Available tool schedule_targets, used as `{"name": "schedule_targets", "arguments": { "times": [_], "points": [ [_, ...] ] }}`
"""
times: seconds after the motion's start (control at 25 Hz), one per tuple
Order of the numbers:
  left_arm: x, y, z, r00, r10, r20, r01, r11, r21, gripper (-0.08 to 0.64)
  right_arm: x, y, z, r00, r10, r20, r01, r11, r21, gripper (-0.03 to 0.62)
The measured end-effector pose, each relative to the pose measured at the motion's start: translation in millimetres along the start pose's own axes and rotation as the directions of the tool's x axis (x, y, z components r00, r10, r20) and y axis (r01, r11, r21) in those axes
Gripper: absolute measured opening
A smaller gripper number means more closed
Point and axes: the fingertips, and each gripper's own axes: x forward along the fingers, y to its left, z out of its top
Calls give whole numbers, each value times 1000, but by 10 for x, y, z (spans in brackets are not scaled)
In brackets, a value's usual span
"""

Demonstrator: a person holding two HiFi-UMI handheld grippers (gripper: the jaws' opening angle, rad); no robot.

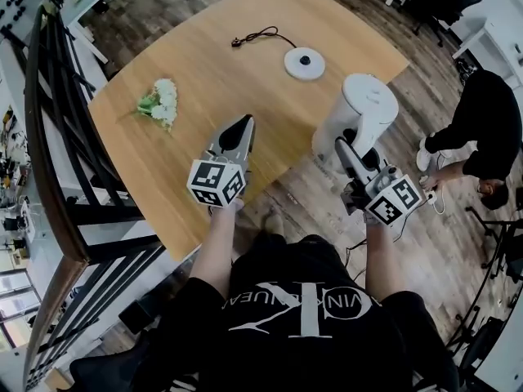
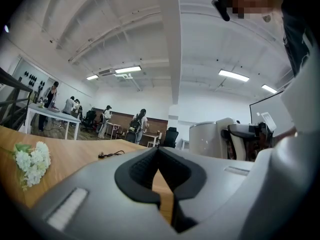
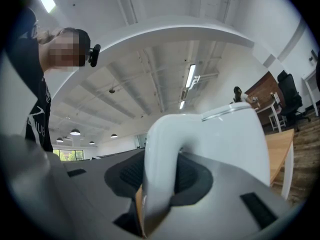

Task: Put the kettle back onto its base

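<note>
A white electric kettle (image 1: 357, 121) hangs in the air just past the table's near right edge, held by its handle (image 3: 161, 169). My right gripper (image 1: 346, 152) is shut on that handle, with the jaws clamped on either side of it. The round white base (image 1: 304, 63) with a dark centre lies on the wooden table (image 1: 221, 72) at the far right, its black cord (image 1: 257, 36) trailing left. My left gripper (image 1: 242, 129) hovers over the table's near edge, shut with nothing in it. In the left gripper view the kettle (image 2: 212, 139) shows to the right.
A bunch of white flowers (image 1: 159, 102) lies on the table's left part. A dark metal railing (image 1: 57, 137) runs along the left. A person in black (image 1: 482, 129) crouches on the floor at the right. Desks and people stand far off in the room.
</note>
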Motion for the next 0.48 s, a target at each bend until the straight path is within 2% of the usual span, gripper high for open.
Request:
{"name": "schedule_targets", "arguments": {
  "times": [0.48],
  "points": [
    [248,85,13,1000,3,-16,-2,1000,13,9,272,-235,21,1000,24,0,-24,1000,12,132]
  ]
}}
